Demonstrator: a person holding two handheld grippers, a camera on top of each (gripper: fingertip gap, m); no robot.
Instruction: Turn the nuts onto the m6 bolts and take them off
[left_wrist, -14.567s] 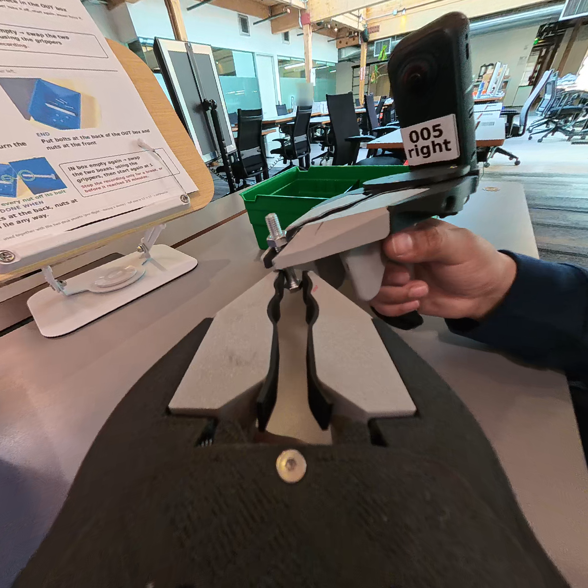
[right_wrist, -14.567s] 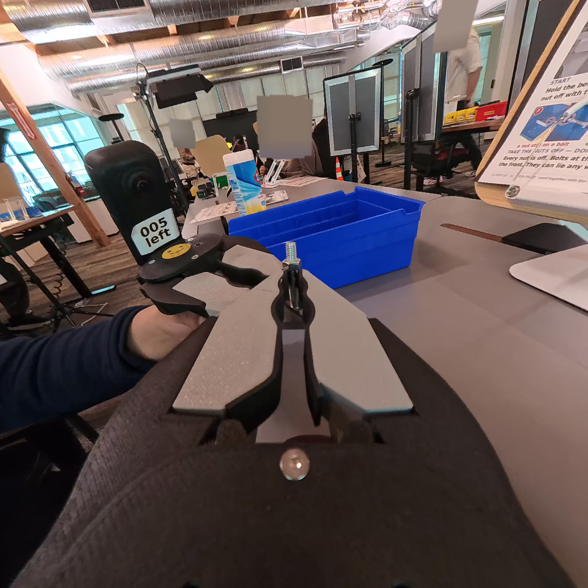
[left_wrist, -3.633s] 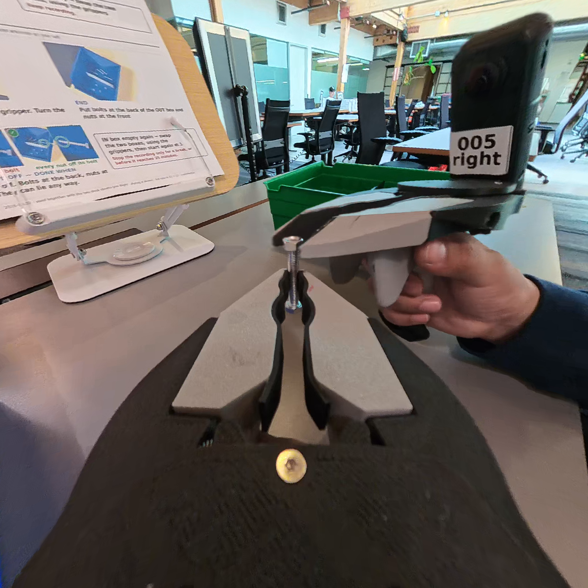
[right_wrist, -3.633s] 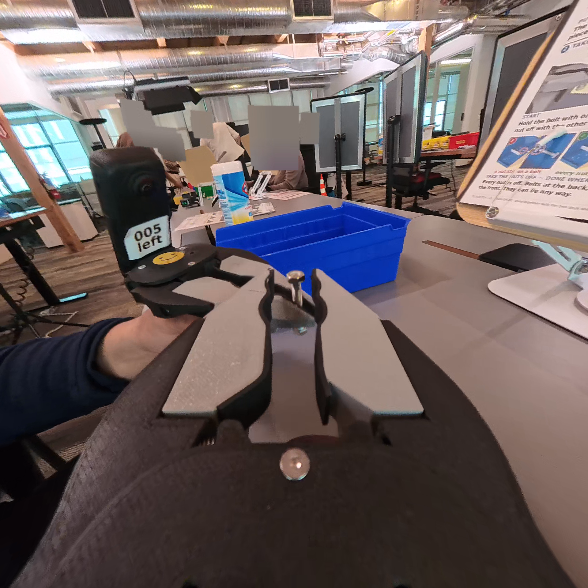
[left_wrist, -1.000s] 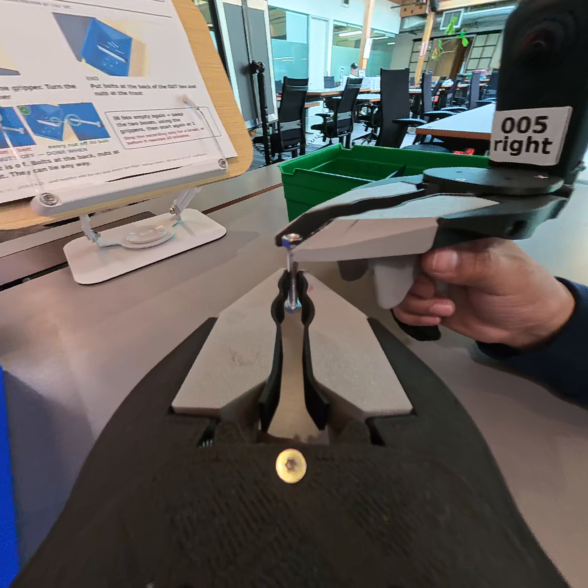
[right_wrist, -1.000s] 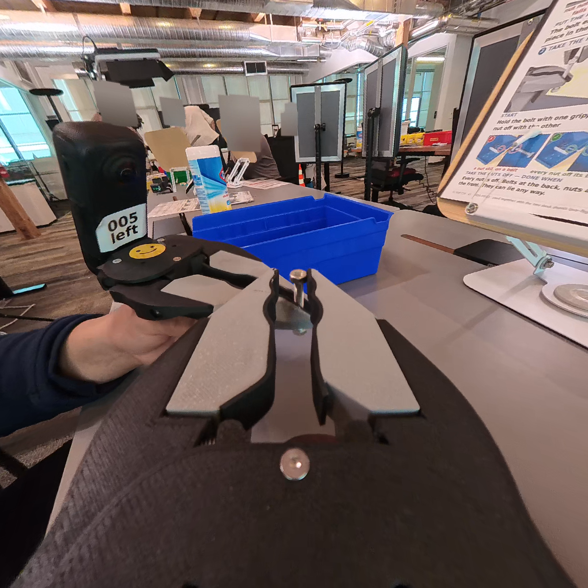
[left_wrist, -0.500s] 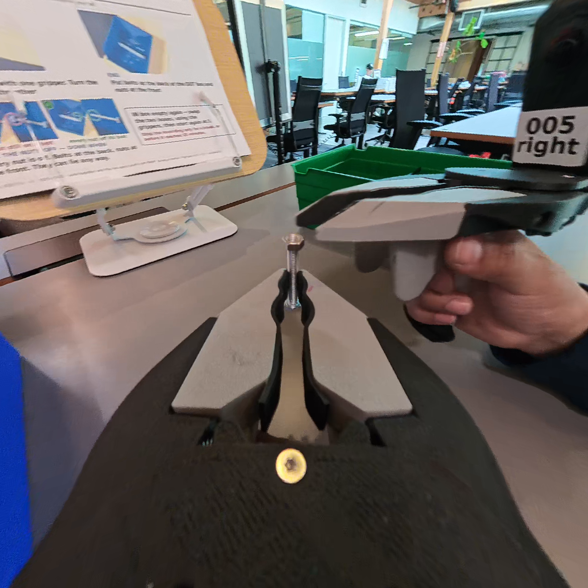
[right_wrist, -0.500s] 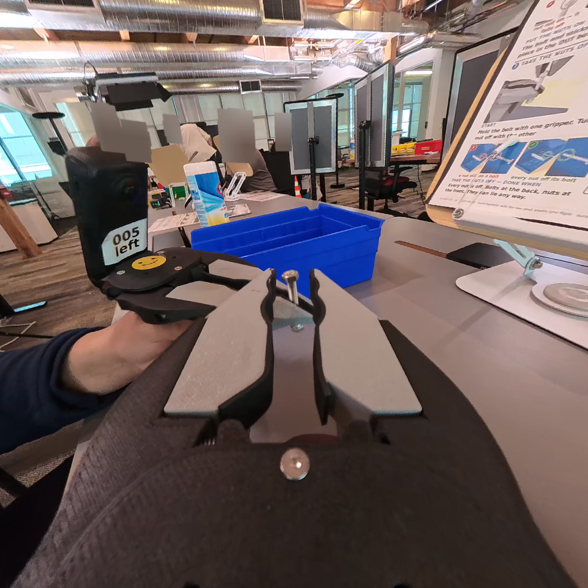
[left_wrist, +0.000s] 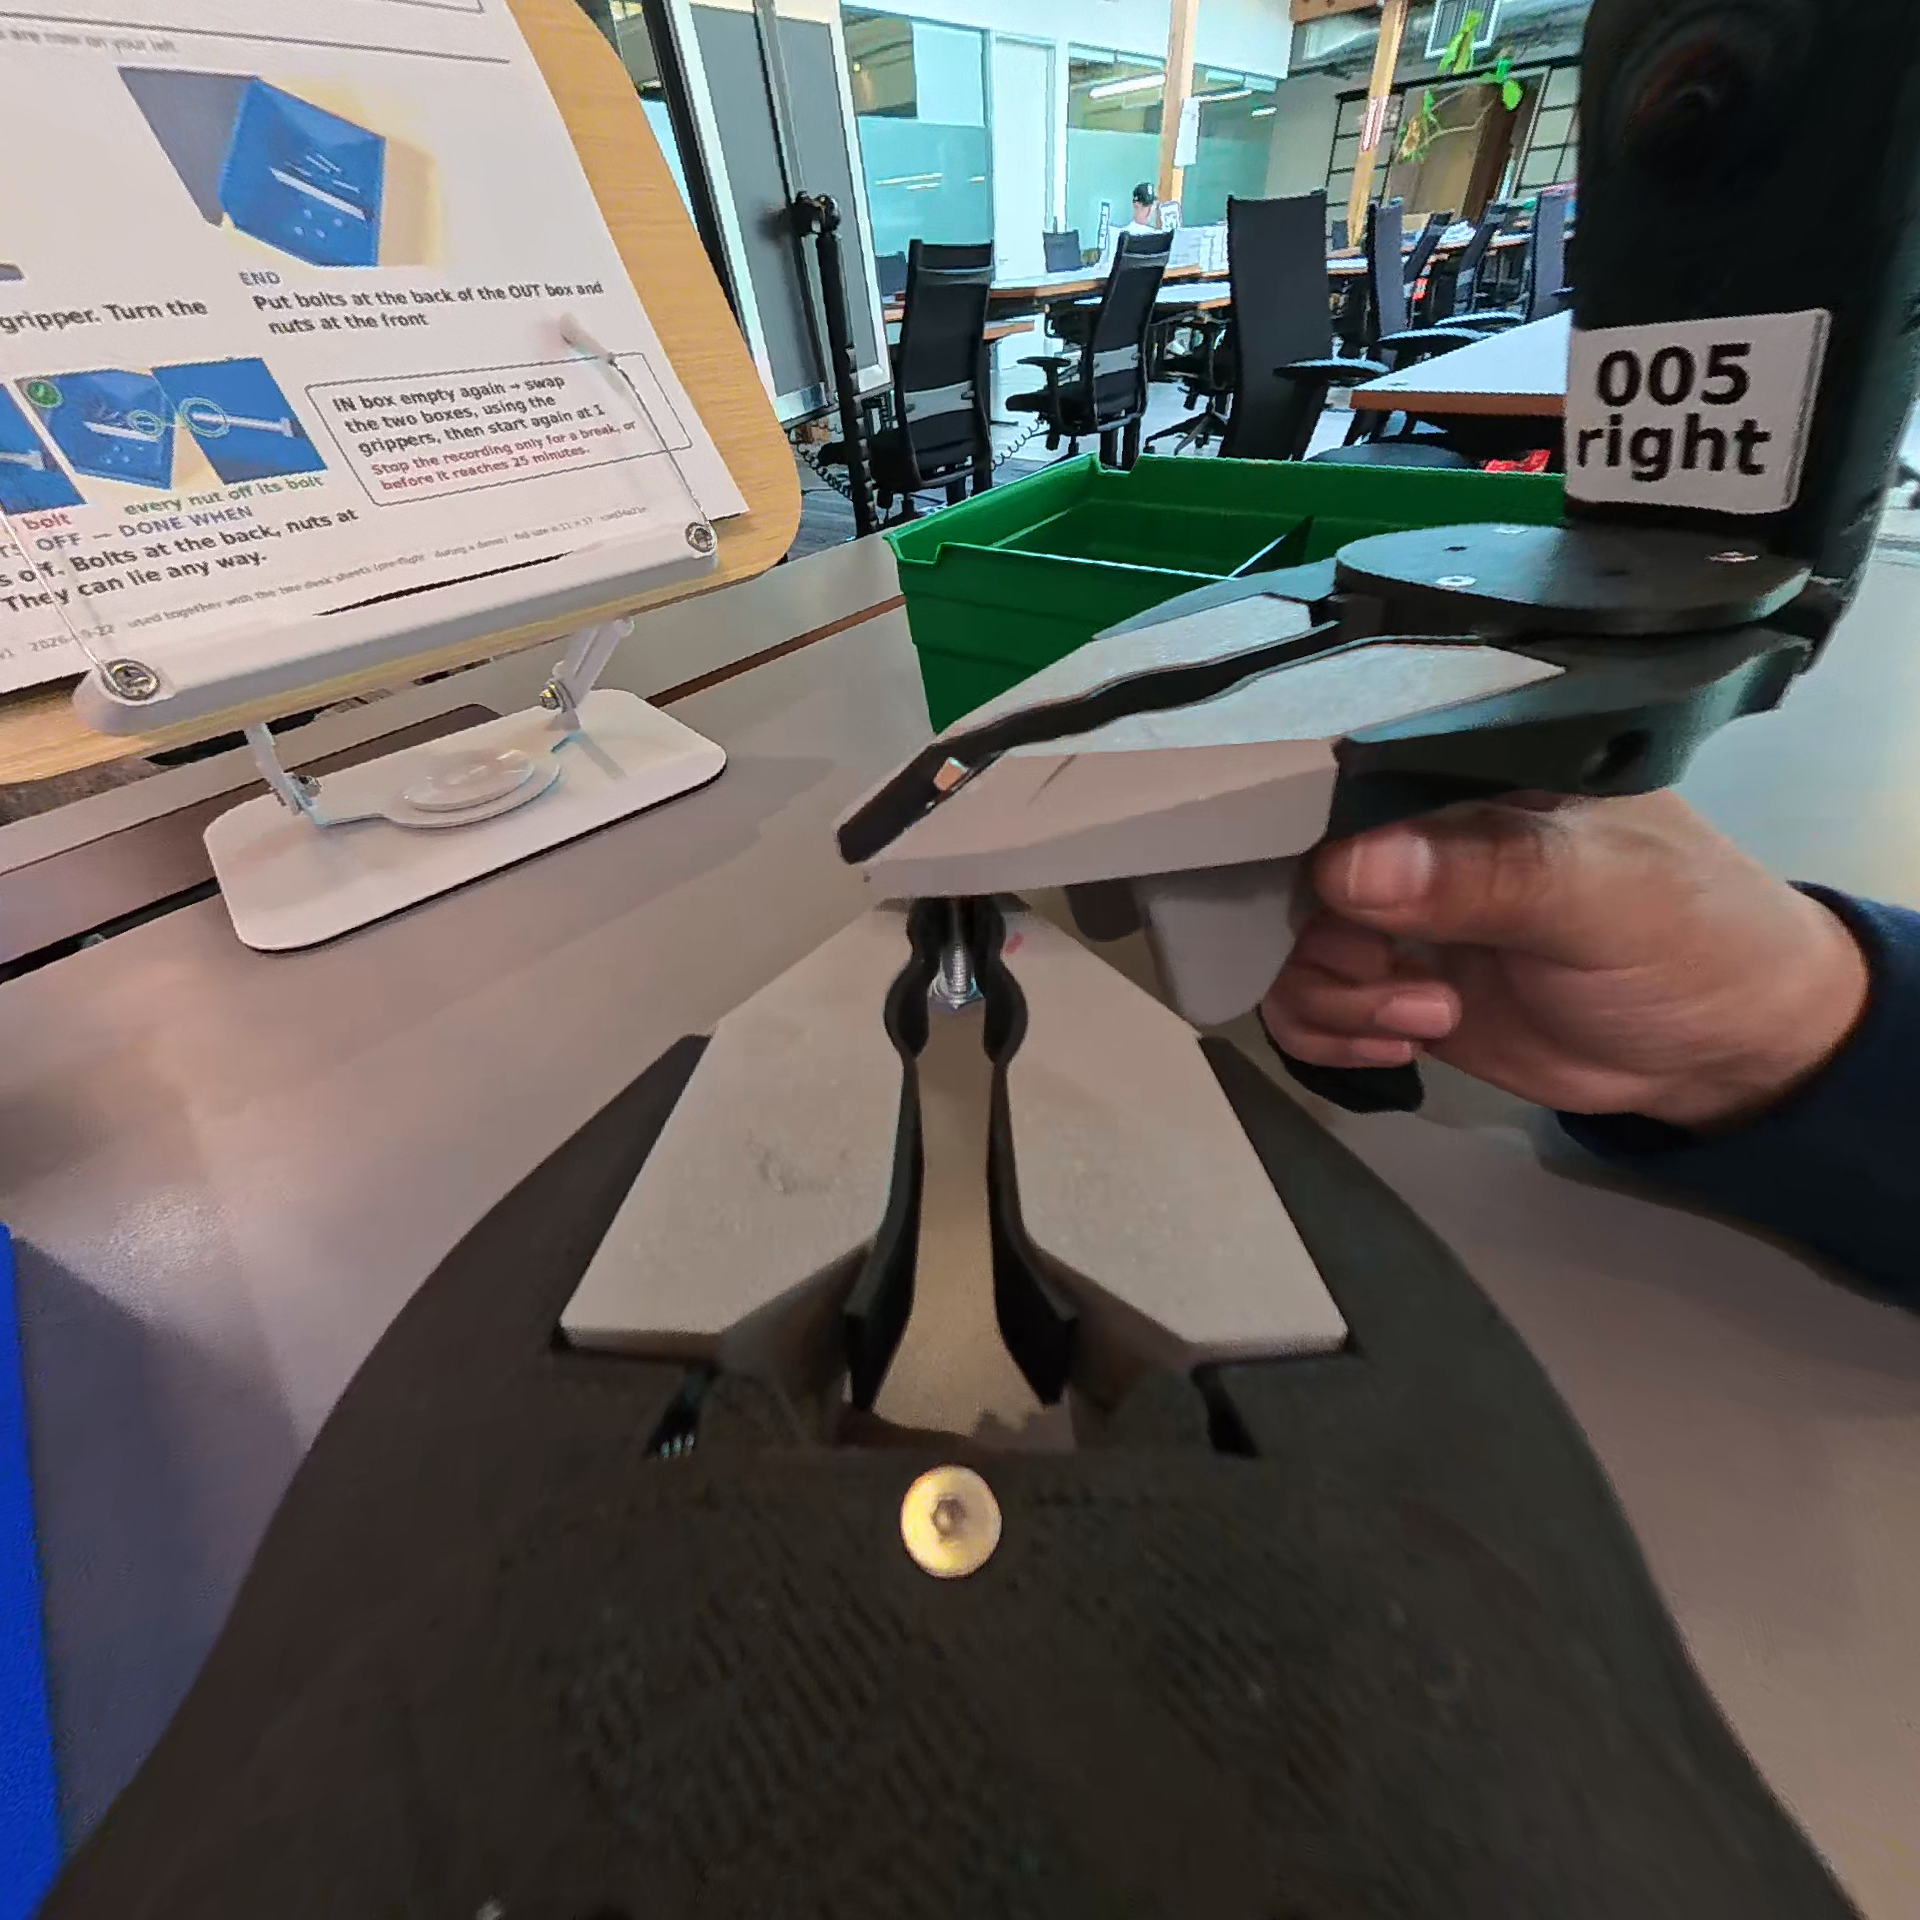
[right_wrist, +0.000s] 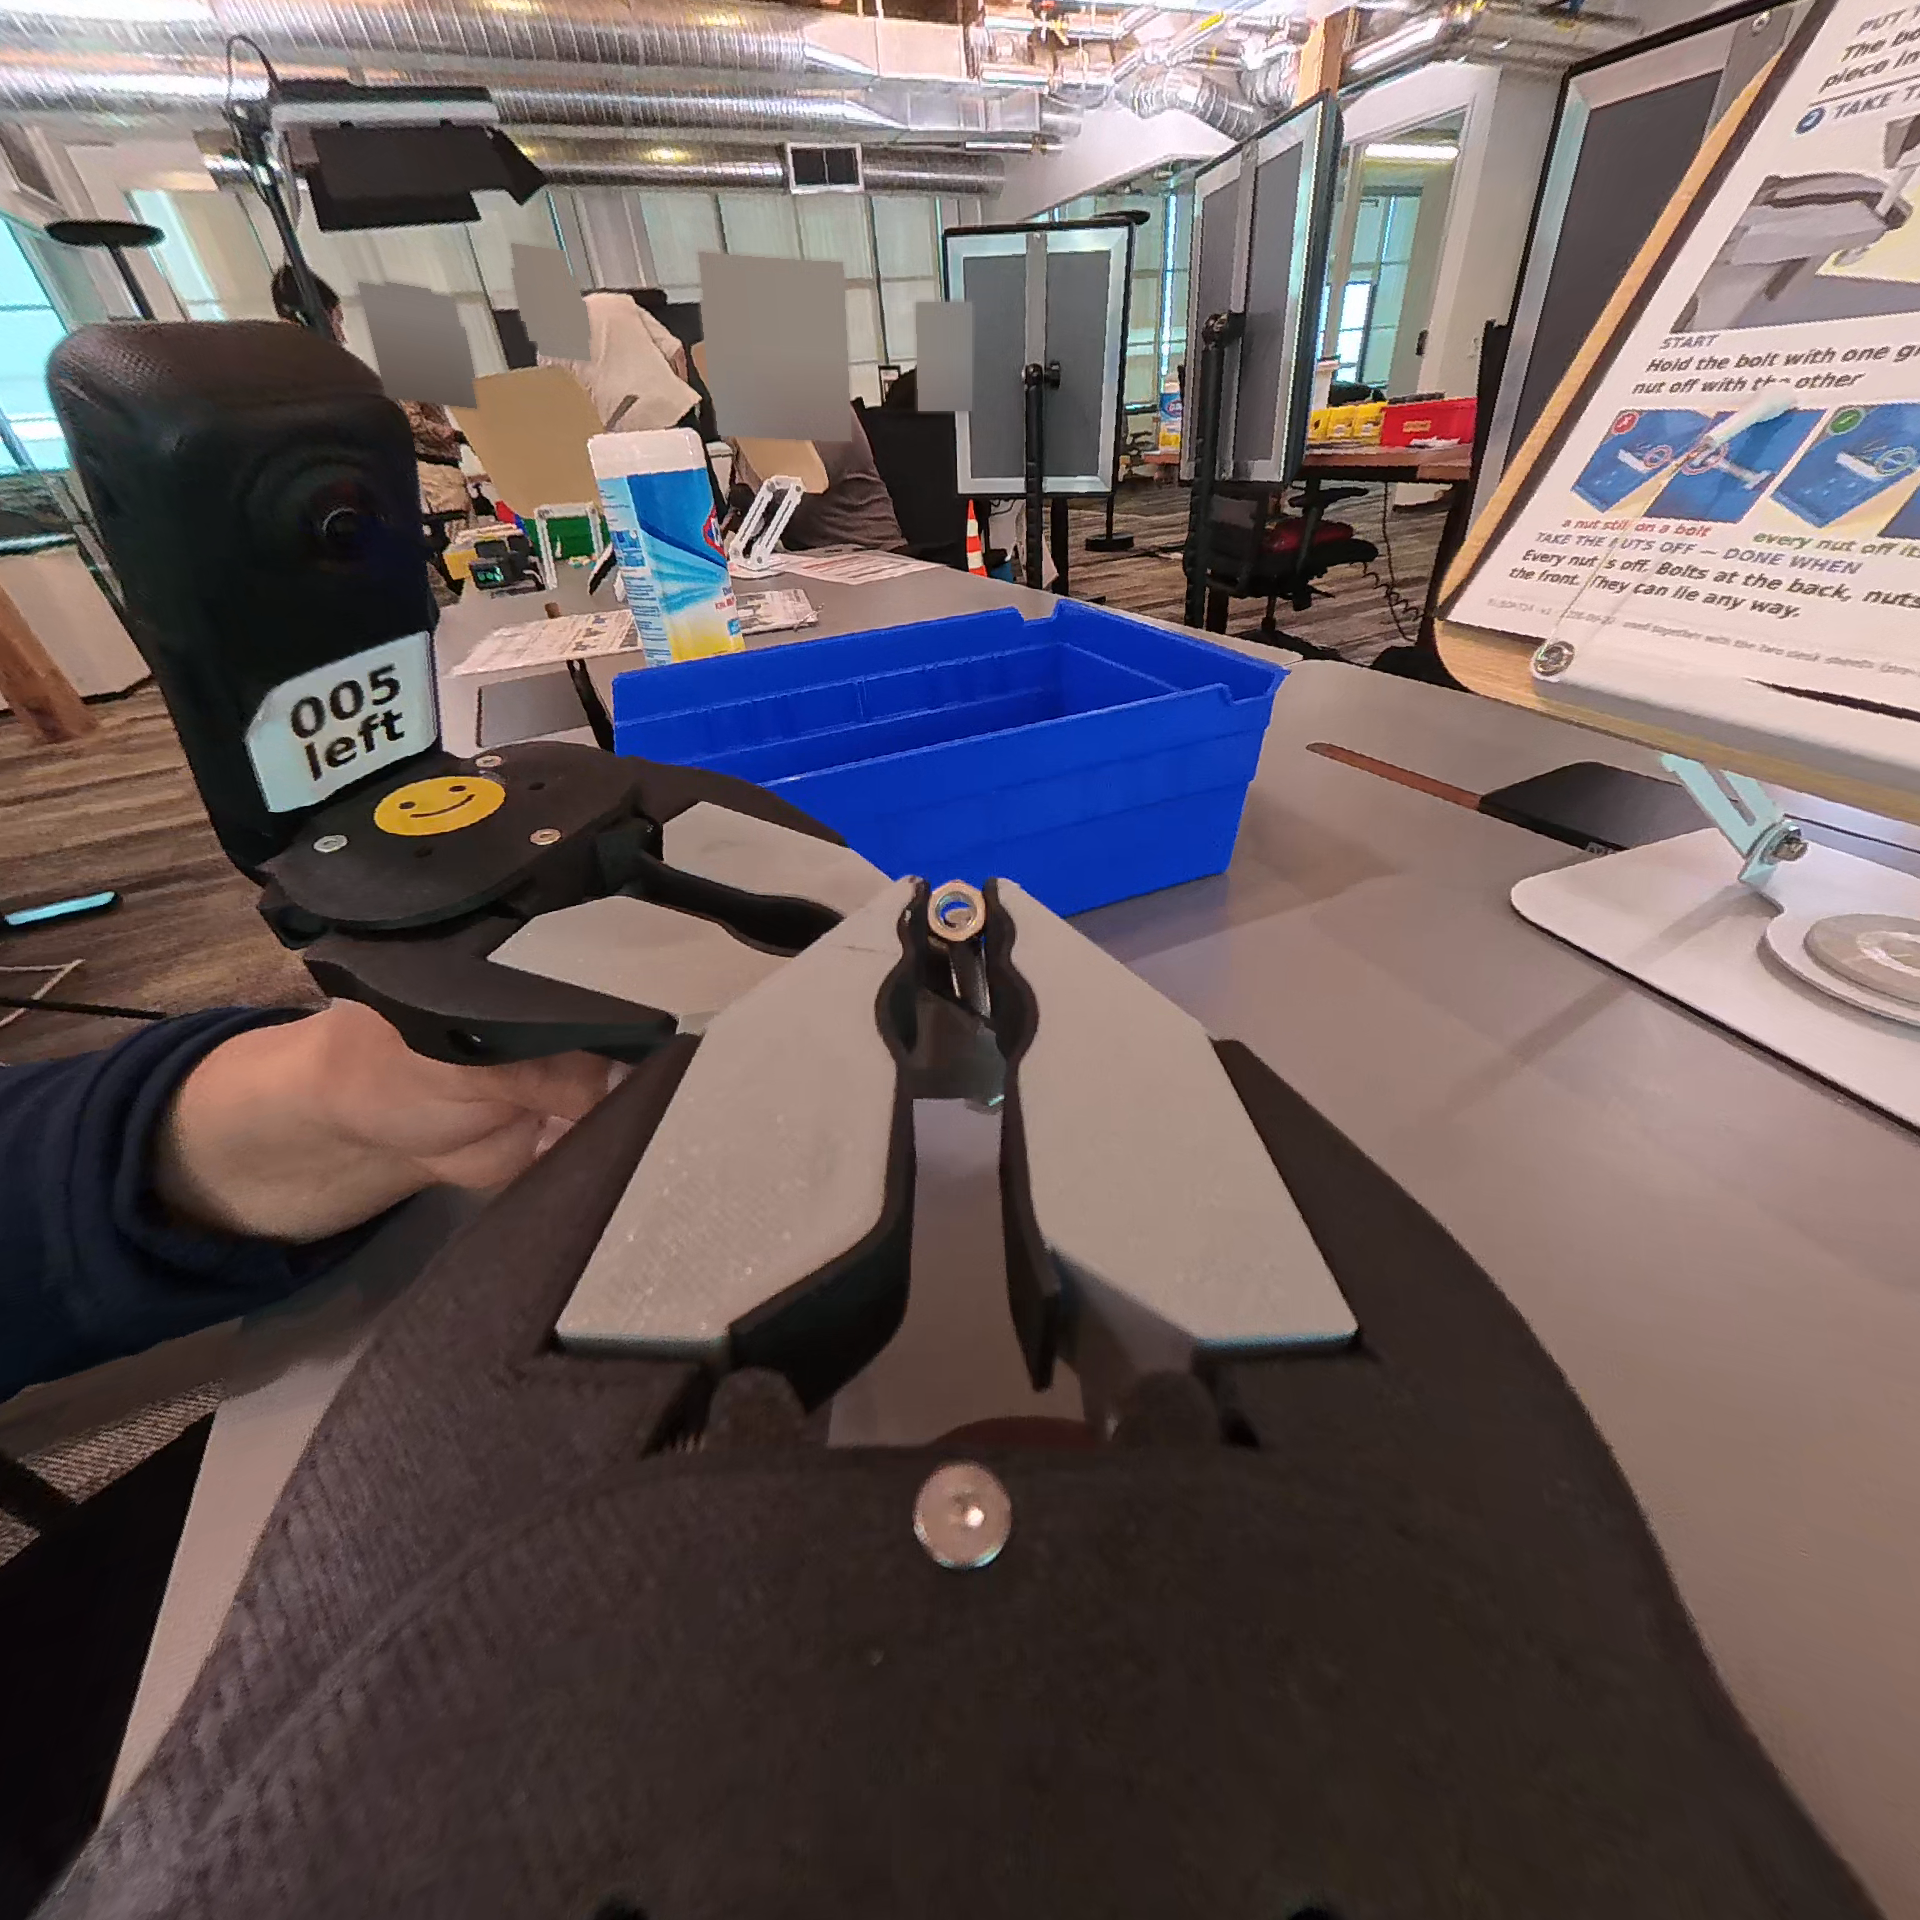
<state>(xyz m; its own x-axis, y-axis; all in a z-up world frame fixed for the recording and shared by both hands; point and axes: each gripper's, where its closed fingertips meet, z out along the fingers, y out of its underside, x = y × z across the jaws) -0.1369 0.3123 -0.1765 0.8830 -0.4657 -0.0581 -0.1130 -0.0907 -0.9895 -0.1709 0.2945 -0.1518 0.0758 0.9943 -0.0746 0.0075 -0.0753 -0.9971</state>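
Note:
My left gripper is shut on the lower end of a steel M6 bolt and holds it upright above the grey table. My right gripper lies flat across the bolt's top and is shut on a hex nut. In the left wrist view the right gripper comes in from the right, and the nut glints between its fingertips. The bolt's top is hidden under the right fingers, so I cannot tell whether the nut is threaded on.
A blue bin stands beyond the grippers in the right wrist view. A green bin stands behind the right gripper. An instruction board on a white stand sits at the back. A wipes canister stands farther off.
The right gripper let go of the bolt's top and drew back to the right. It has now come back over the bolt and shut on the nut. The left gripper kept holding the bolt.

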